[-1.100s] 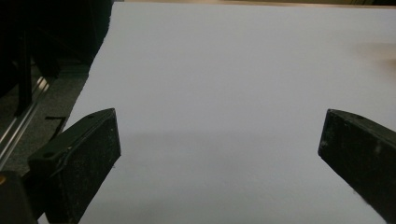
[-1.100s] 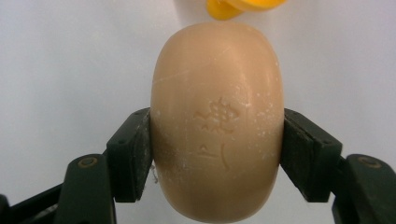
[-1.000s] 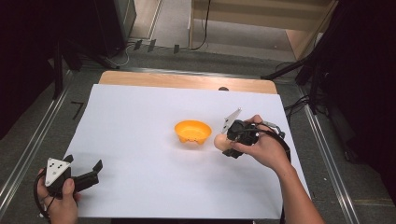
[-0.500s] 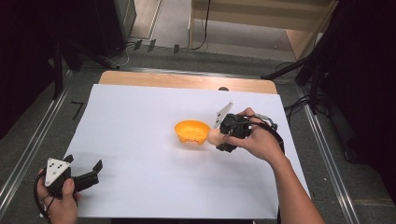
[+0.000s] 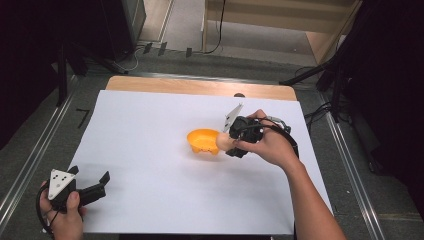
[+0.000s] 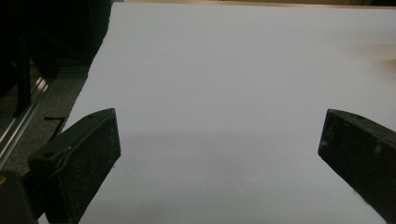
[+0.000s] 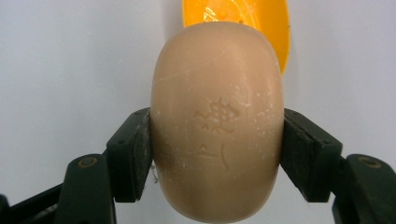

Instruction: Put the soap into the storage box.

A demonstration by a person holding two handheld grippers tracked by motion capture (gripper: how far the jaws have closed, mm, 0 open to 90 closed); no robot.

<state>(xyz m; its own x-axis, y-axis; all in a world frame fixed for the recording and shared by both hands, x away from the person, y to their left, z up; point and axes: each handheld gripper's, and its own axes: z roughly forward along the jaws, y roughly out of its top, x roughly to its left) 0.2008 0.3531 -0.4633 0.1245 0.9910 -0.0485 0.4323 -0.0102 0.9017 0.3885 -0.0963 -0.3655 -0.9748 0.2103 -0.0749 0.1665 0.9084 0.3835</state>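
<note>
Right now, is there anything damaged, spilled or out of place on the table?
Nothing stands out. The right gripper holds a tan soap bar squarely between its jaws, at the rim of the orange dish. The bar shows only small white specks. The left gripper rests open on the clean white sheet.

The left claw [image 6: 219, 158] is hanging over a white sheet [image 6: 224, 79] covering the table, its two black jaws rising from the bottom corners and standing wide apart with nothing between them. A faint shadow is lying across the sheet between the jaws. Past the sheet's left edge, a grey floor [image 6: 60, 100] with a metal rail [image 6: 18, 130] is showing beneath dark shapes.
</note>
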